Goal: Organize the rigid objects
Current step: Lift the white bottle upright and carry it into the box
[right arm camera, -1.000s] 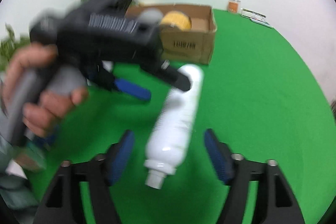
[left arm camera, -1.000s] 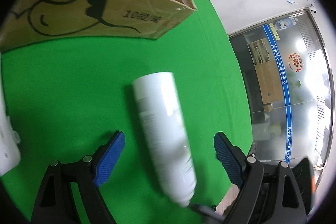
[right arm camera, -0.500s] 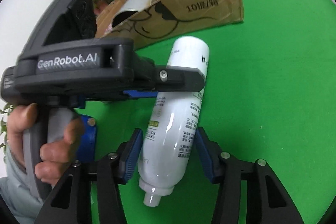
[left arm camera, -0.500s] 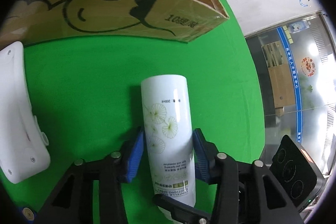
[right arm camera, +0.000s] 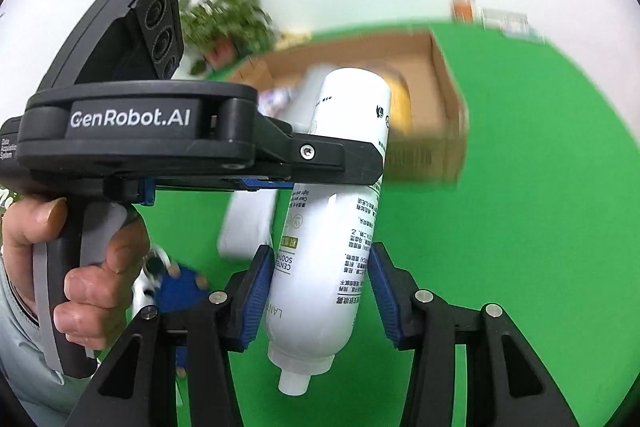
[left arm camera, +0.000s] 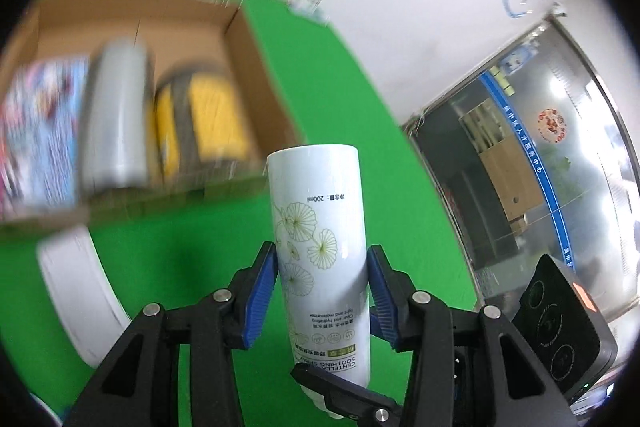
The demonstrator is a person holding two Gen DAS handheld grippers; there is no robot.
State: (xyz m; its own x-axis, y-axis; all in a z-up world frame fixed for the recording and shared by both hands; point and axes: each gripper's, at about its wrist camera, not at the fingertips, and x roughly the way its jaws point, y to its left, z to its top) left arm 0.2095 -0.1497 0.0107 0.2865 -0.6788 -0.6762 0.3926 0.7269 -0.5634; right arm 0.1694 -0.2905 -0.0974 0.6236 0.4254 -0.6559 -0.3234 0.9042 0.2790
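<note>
A white spray bottle (left arm camera: 312, 195) with a flower print hangs above the green cloth (left arm camera: 352, 99), base pointing away. My left gripper (left arm camera: 322, 279) is shut on its middle, both blue pads pressed to its sides. In the right wrist view the same bottle (right arm camera: 352, 115) runs neck-down between the pads of my right gripper (right arm camera: 318, 283), whose jaws are closing on its lower body. The left gripper (right arm camera: 344, 171) crosses that view from the left, held by a hand (right arm camera: 80, 267). A black finger of the right gripper (left arm camera: 328, 387) shows under the bottle's neck.
An open cardboard box (left arm camera: 256, 75) lies beyond the bottle, holding a yellow roll (left arm camera: 208, 123), a silver cylinder (left arm camera: 116, 123) and a colourful pack (left arm camera: 40, 131). A white curved object (left arm camera: 76, 291) and a blue item (right arm camera: 180, 287) lie on the cloth. A potted plant (right arm camera: 228, 23) stands behind.
Both grippers went from open beside the lying bottle to closed on it, then lifted it off the cloth. The box's inside has come into view from above.
</note>
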